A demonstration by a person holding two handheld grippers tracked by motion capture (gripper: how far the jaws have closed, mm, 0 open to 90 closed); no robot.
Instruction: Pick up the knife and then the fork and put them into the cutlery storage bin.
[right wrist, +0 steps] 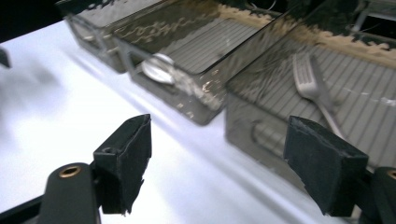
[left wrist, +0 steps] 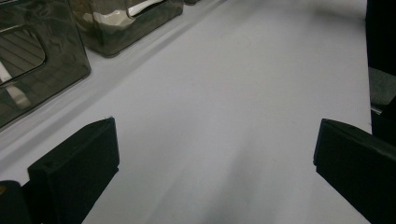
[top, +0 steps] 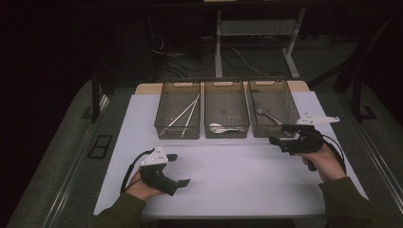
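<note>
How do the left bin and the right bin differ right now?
The left bin holds long white chopsticks lying slantwise; the right bin holds a fork. The right tool hovers by the right bin's front wall, jaws apart, while the left tool sits well short of the left bin, also open. Both bins are smoky, see-through and stand in one row on the white table.

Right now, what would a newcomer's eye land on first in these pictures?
Three smoky see-through bins stand in a row at the far side of the white table: the left bin holds chopsticks, the middle bin spoons, the right bin a fork. The right gripper, open, hovers by the right bin; the left gripper rests open near the front.
</note>
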